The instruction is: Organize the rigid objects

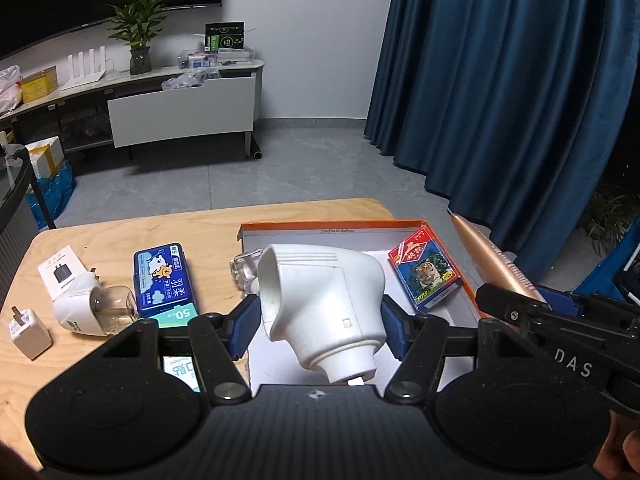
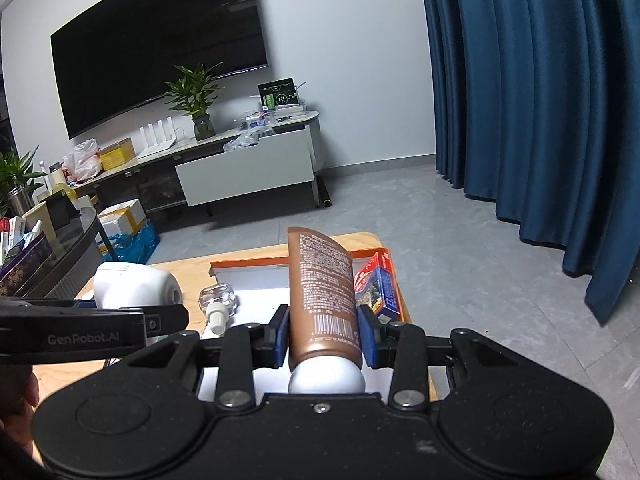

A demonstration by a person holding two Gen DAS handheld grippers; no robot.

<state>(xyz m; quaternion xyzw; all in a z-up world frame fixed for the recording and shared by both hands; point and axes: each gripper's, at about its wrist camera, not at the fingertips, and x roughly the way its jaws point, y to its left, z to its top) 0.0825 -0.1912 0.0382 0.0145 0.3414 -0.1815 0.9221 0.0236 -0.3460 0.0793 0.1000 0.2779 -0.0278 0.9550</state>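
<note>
The left tool (image 1: 320, 320) grips a white plug-in device (image 1: 320, 304) and the right tool (image 2: 325, 336) grips a brown tube (image 2: 322, 296), both over the orange box (image 1: 360, 225), probably to put them inside.

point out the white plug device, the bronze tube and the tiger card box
white plug device (image 1: 324, 300), left wrist view, its broad side face
bronze tube (image 2: 324, 292), right wrist view, its printed back
tiger card box (image 1: 428, 274), left wrist view, its picture face
</note>
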